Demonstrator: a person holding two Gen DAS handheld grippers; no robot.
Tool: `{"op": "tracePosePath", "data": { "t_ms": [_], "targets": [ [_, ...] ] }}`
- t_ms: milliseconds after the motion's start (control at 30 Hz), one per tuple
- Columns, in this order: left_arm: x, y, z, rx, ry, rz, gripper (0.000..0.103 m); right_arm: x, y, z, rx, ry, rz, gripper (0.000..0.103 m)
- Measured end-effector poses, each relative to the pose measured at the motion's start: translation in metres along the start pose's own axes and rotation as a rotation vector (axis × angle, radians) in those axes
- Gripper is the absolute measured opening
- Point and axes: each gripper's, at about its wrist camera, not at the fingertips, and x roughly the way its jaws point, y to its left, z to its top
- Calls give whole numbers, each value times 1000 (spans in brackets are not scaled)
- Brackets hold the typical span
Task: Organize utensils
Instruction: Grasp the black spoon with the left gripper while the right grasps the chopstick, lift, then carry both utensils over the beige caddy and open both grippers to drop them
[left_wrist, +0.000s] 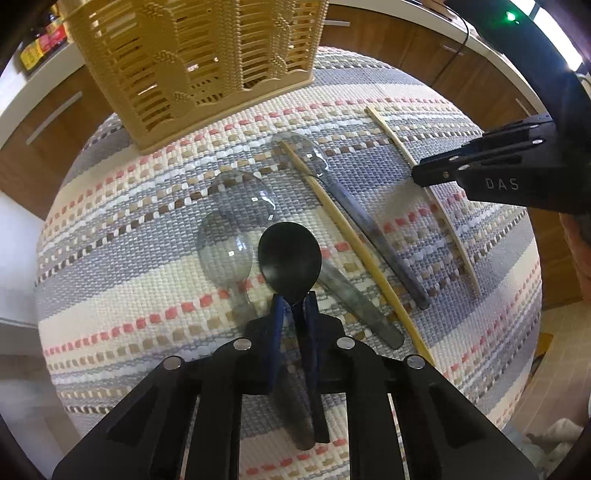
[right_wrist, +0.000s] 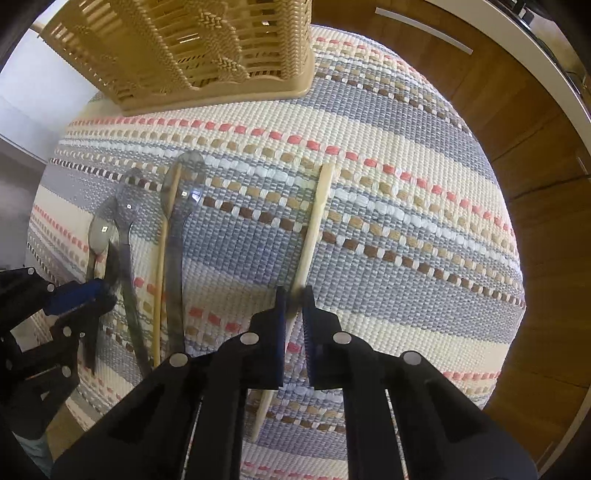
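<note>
Black plastic formed the spoon (left_wrist: 290, 256) clamped at its neck by the left gripper (left_wrist: 294, 301), its bowl directed toward the woven basket (left_wrist: 192, 62) and its long axis in line with the fingers, presumably so it could be lifted handle-down. One pale chopstick (right_wrist: 314, 225) was pinched mid-length by the right gripper (right_wrist: 294, 295), lying flat on the striped mat (right_wrist: 388, 192) and pointing basket-ward. Three clear spoons (left_wrist: 240, 199) and a second chopstick (left_wrist: 354, 243) lay roughly parallel between them, ungrasped.
</note>
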Motion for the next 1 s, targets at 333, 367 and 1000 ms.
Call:
{"op": "tracePosePath", "data": {
  "t_ms": [333, 367, 1000],
  "targets": [
    [-28, 25, -13, -70, -152, -64, 5, -16, -14, -15, 8, -83, 73, 5],
    [-36, 26, -13, -72, -181, -73, 5, -21, -15, -19, 5, -99, 82, 5],
    [-214, 44, 26, -79, -784, -58, 5, -181, 0, -7, -122, -650, 168, 5]
  ]
}}
